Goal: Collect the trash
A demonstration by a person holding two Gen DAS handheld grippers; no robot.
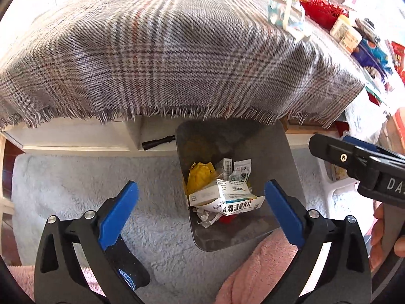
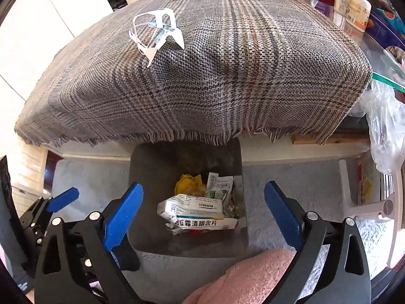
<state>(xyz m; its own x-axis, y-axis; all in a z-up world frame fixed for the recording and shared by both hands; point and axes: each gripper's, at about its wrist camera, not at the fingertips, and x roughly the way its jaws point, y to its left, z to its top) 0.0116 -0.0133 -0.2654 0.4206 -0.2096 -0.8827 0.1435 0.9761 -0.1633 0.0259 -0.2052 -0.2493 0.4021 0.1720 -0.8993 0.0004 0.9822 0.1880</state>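
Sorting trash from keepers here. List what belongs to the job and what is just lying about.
Job:
grey square trash bin
white medicine box in it
yellow crumpled wrapper in it
clear torn plastic packaging on the cloth

Lying about:
grey plaid fringed cloth
red lattice basket
cream lotion bottle

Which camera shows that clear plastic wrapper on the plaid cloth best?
The right wrist view: the clear plastic wrapper lies whole and fairly central on the plaid cloth. The left wrist view shows it only small and distorted near the upper right edge.
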